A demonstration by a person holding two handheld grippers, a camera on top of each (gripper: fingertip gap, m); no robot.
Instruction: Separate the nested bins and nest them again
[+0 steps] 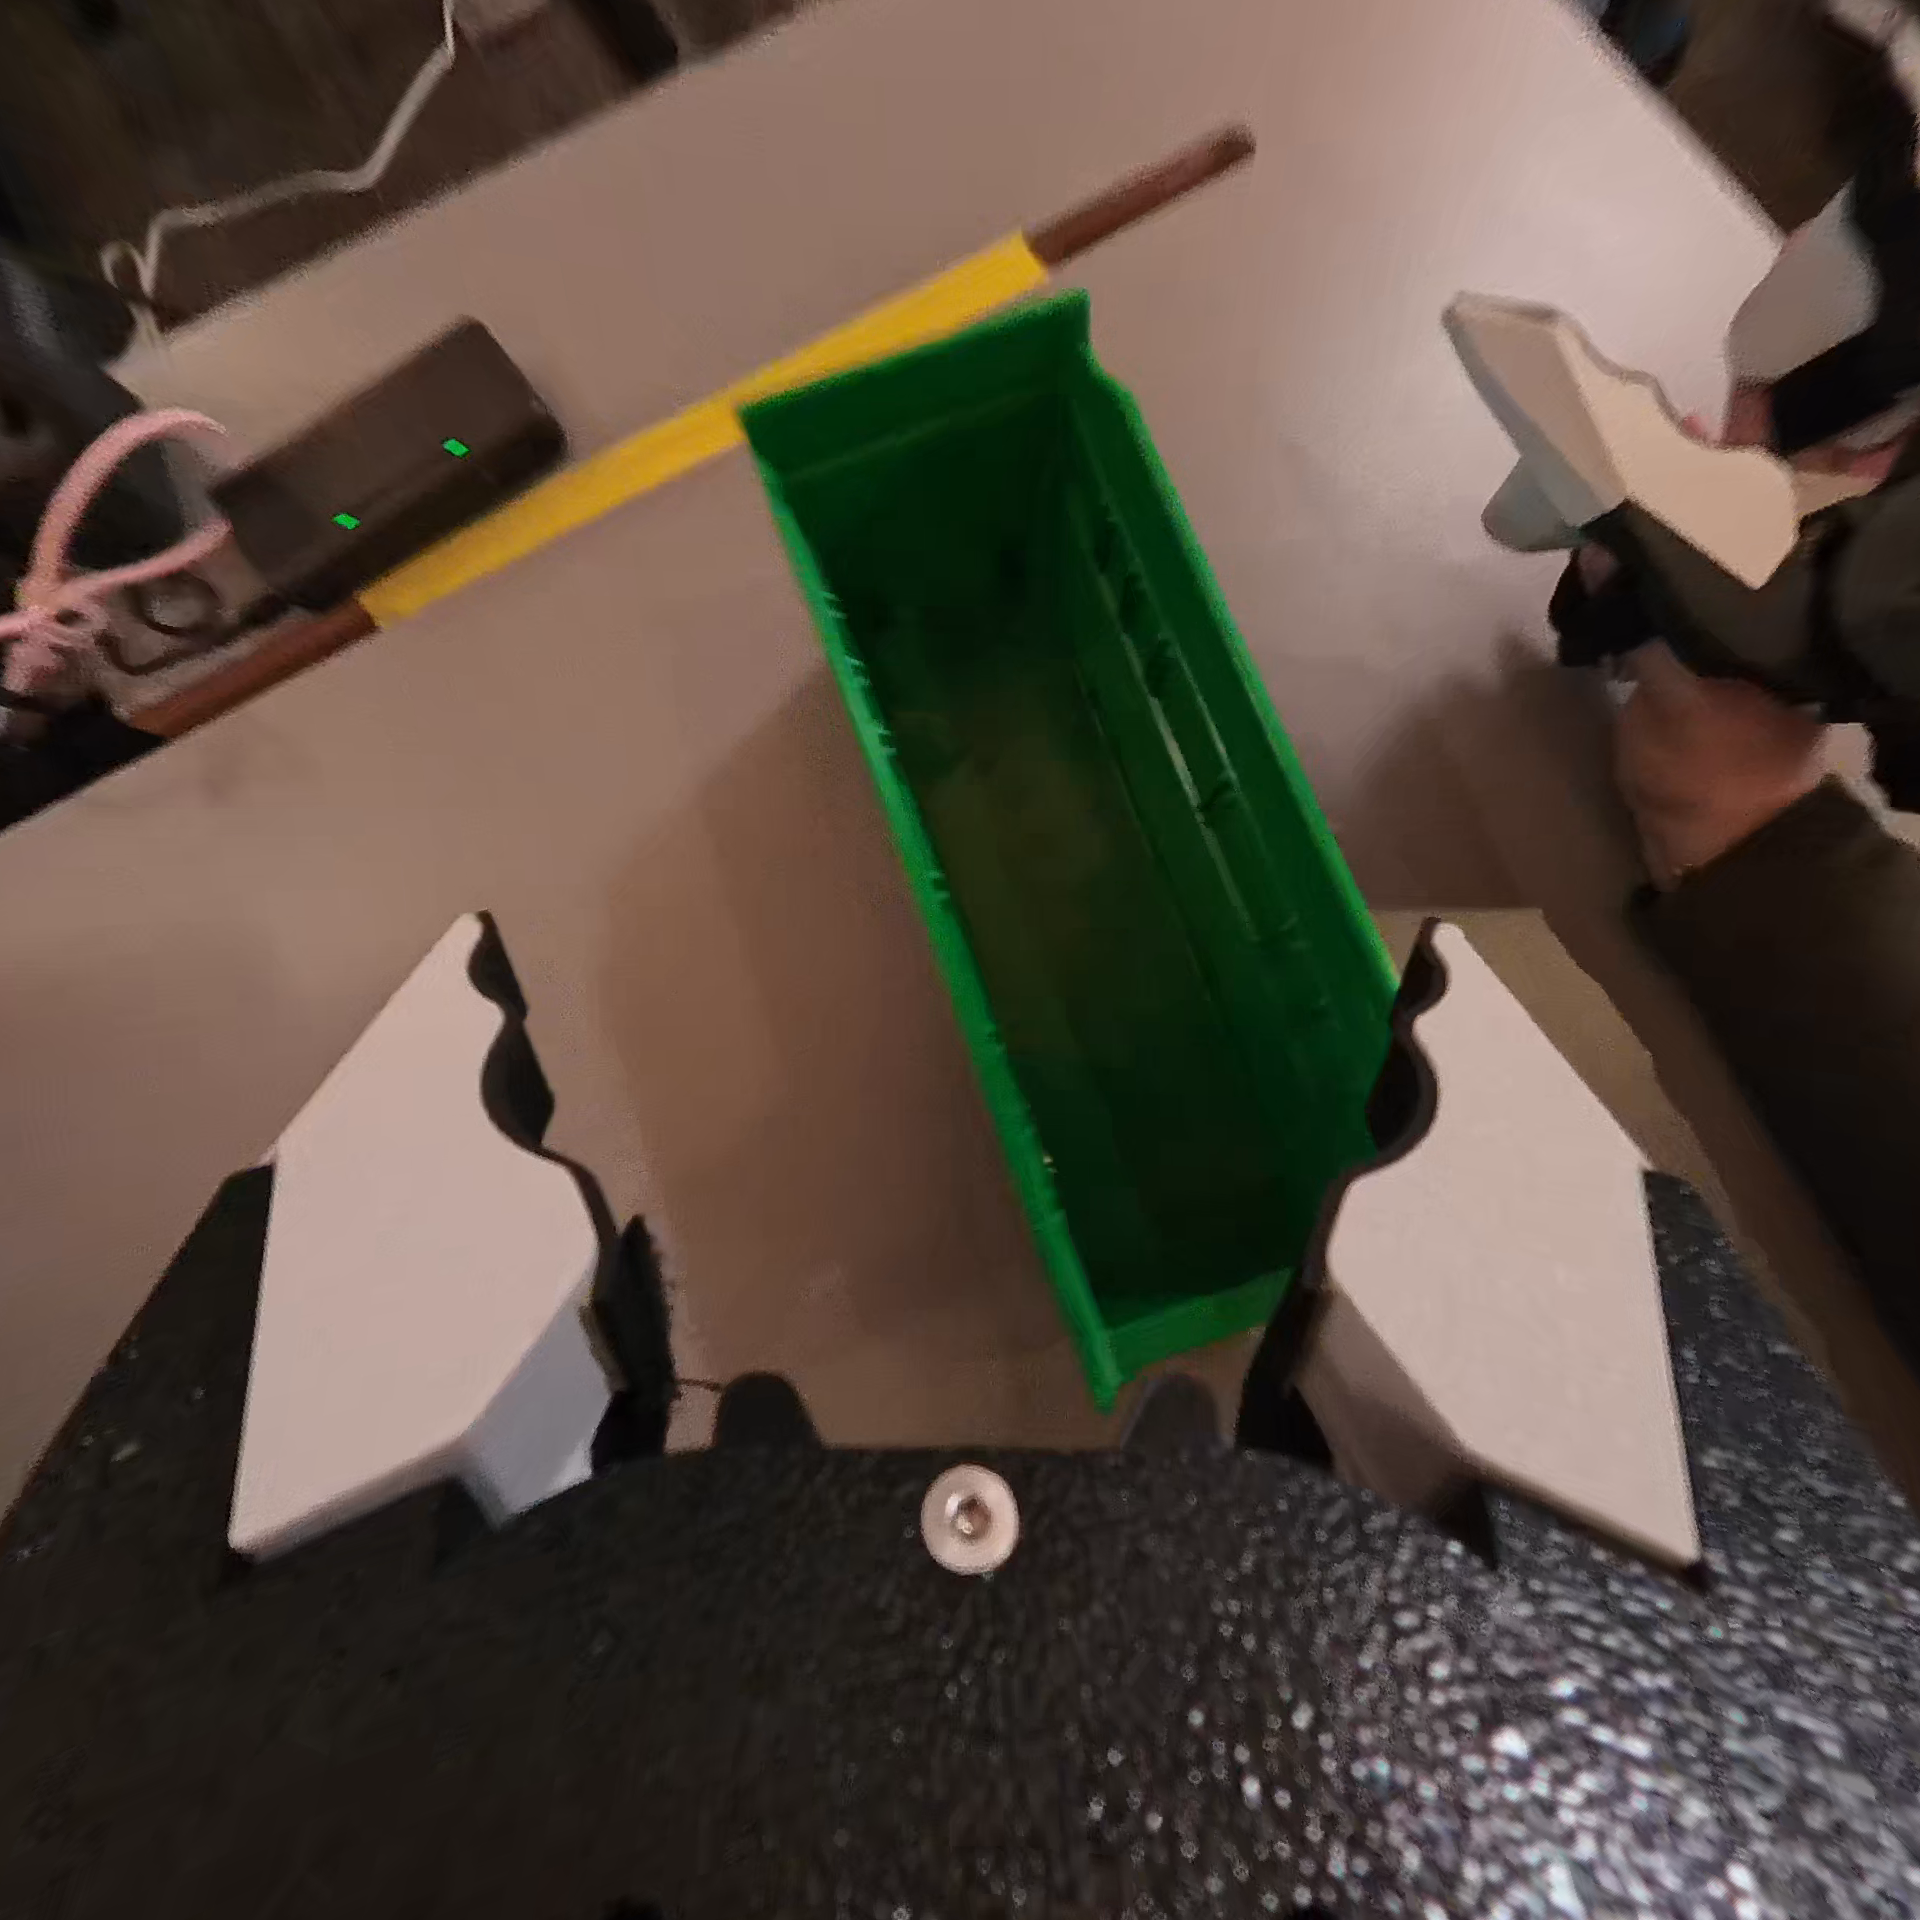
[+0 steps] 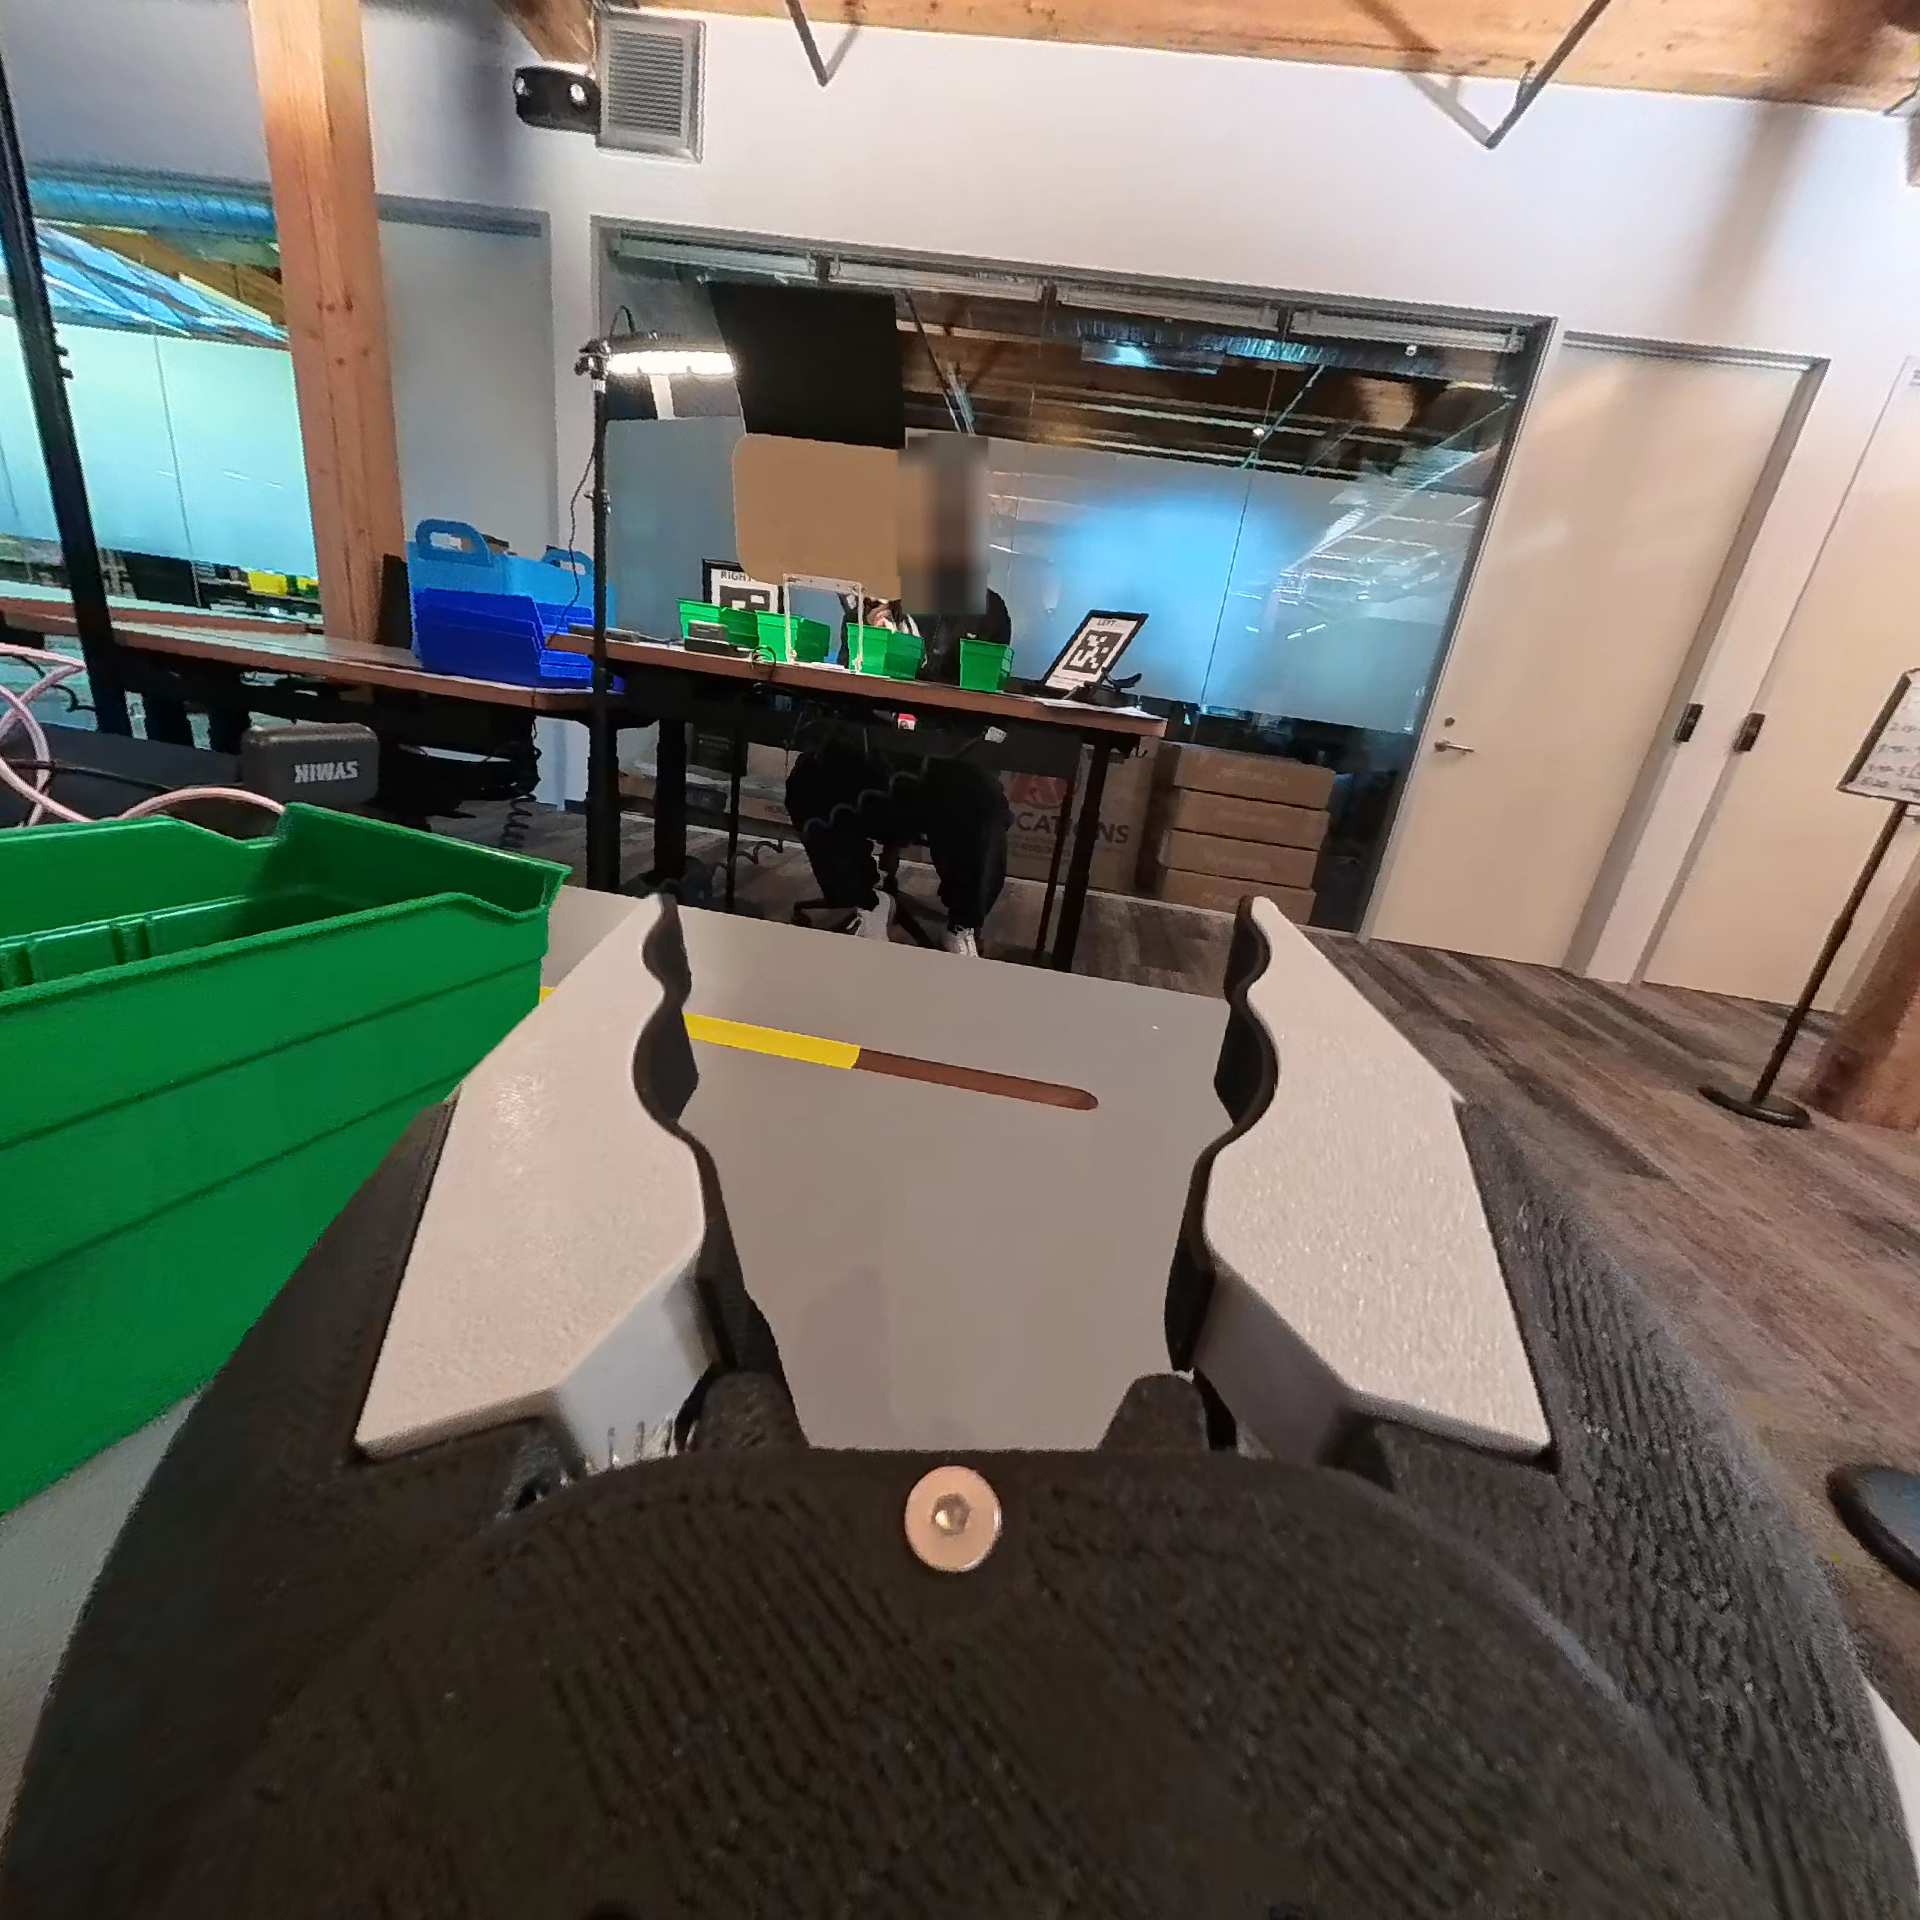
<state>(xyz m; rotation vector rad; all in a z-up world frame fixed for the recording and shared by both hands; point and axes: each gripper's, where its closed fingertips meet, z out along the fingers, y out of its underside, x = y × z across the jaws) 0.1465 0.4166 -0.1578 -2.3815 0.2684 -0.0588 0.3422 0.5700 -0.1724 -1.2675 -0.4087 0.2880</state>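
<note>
The green bins stand on the grey table, long and narrow, seen from above. A second green rim shows inside the outer one in the right wrist view, so they sit nested. My left gripper is open wide above the near end of the bins; its right finger overlaps the bins' right wall, and its left finger is apart from them. My right gripper is open and empty, to the right of the bins and level with them. It also shows in the left wrist view, held by a hand.
A yellow and brown strip runs across the table behind the bins, also in the right wrist view. A black box with green lights and pink cables lie at the far left. A person sits at a distant table.
</note>
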